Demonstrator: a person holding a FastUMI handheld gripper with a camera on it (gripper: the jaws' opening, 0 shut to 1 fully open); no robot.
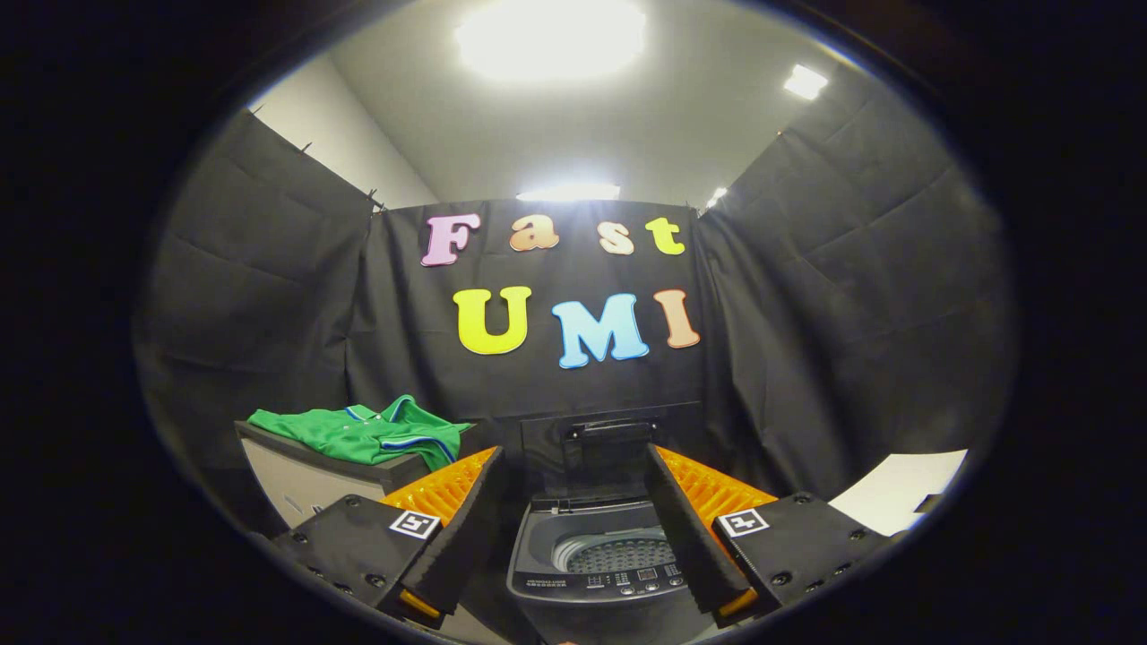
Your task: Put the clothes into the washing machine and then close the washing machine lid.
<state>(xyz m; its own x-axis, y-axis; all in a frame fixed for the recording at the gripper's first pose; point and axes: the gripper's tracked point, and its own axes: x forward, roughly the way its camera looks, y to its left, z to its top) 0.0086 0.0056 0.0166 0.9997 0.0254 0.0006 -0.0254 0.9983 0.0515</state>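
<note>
Looking down my rig: the gripper (573, 524) hangs above a small top-loading washing machine (602, 573) at the bottom centre of the frame.
Tongs: spread wide apart, holding nothing; one finger (466, 528) stands lower left of centre, its mate lower right, and the machine's open mouth shows in the gap between them.
Washing machine: grey body, seen from above; I make out a perforated drum (618, 554) inside the tub and a strip of buttons (638, 582) along the near rim. I can see no cloth in the part of the drum on view.
Lid: the washing machine lid (611, 443) is raised upright at the back of the tub, dark, with a handle along its top, standing against the booth's black cloth wall (538, 376).
Clothes: a green shirt (363, 432) with white and blue trim lies crumpled at the left of the frame, beyond the left finger and well apart from the machine.
Support: the shirt rests on top of a pale cabinet (291, 479) with a dark top edge, just left of the machine.
Background: ceiling lights (551, 36) glare at the upper centre of the frame.
Lower right: a white surface (901, 493) that I cannot identify.
</note>
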